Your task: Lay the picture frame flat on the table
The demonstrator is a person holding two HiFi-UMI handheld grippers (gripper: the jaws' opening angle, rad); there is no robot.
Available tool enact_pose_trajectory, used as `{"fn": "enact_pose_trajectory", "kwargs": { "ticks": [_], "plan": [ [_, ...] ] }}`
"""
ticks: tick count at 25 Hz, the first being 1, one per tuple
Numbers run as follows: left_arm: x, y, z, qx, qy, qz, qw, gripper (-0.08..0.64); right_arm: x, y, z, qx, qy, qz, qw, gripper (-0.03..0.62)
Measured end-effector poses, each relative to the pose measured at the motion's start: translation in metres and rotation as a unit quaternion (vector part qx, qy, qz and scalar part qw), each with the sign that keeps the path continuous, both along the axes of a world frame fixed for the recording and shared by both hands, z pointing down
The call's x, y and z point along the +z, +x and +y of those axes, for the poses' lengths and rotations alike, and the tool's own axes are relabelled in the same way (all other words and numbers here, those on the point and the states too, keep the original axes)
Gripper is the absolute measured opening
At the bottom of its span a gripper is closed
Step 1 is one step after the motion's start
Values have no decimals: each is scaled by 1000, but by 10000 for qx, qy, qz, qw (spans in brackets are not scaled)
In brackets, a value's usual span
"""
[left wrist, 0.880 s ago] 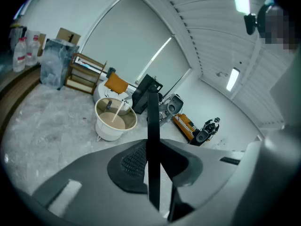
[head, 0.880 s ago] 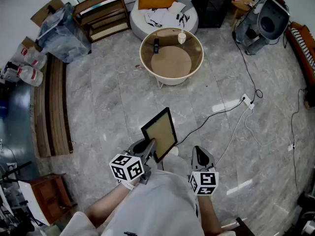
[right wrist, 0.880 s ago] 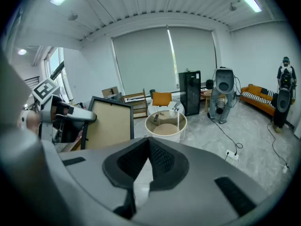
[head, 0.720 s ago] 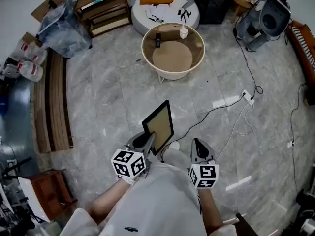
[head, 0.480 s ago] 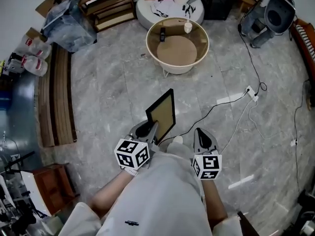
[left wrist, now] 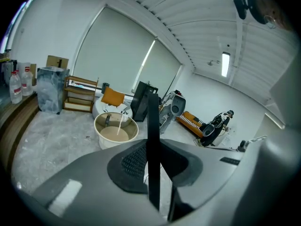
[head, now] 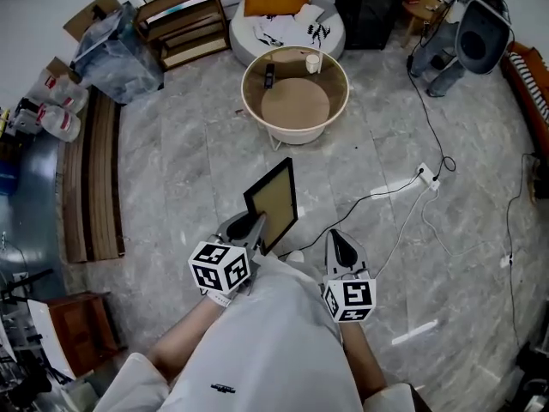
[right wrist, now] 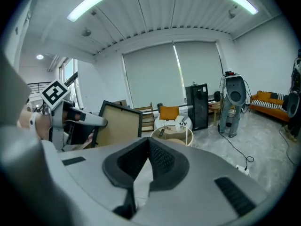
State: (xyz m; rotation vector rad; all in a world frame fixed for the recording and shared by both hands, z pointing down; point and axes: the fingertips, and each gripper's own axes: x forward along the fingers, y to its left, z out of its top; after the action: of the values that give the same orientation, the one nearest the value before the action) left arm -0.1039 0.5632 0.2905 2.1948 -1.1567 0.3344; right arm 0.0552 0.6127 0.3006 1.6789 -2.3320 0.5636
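The black picture frame [head: 273,202] with a tan backing is held upright over the floor, its lower edge clamped in my left gripper [head: 257,227]. The left gripper view shows the frame [left wrist: 153,126] edge-on between the pads of the left gripper [left wrist: 153,173]. In the right gripper view the frame [right wrist: 120,122] stands to the left. My right gripper [head: 336,245] hangs beside it, shut and empty; its pads [right wrist: 160,159] meet at the tips. Ahead stands the round tan table [head: 296,103] with a raised rim, holding a remote [head: 268,76] and a cup [head: 313,62].
A white round stool [head: 287,20] with an orange cushion stands behind the table. A power strip [head: 425,175] and cables trail over the floor at right. Wooden planks [head: 90,178] lie at left, with a wooden rack [head: 180,24] at the back and a grey machine [head: 467,37] at far right.
The frame stays clamped in the left gripper and has risen slightly in the view. Both grippers drifted a little left; the view swayed.
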Motion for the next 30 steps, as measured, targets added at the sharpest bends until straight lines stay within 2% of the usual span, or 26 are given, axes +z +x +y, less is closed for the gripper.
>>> {"fn": "enact_pose_trajectory", "kwargs": {
  "ticks": [4,8,15,21,25,30],
  "plan": [
    [1,26,-4,46,-75,14,10000,64,8,24,3,-29,-126,-15,9999,3],
    [-1,46,-23,85,-85,23,9999,64,7,49,-20,60,-169,-95,9998,3],
    [6,51,-67,130,-126,58,9998,64,13,67,-65,236,-291,-65,9993,3],
    [22,59,-149,119,-255,127,9995,64,27,78,-135,418,-556,-134,9975,3],
    [28,68,-221,230,-411,183,9987,64,31,83,-207,475,-723,-5,9963,3],
    [40,76,-310,304,-813,293,9958,64,31,78,-297,476,-968,114,9941,4]
  ]
}}
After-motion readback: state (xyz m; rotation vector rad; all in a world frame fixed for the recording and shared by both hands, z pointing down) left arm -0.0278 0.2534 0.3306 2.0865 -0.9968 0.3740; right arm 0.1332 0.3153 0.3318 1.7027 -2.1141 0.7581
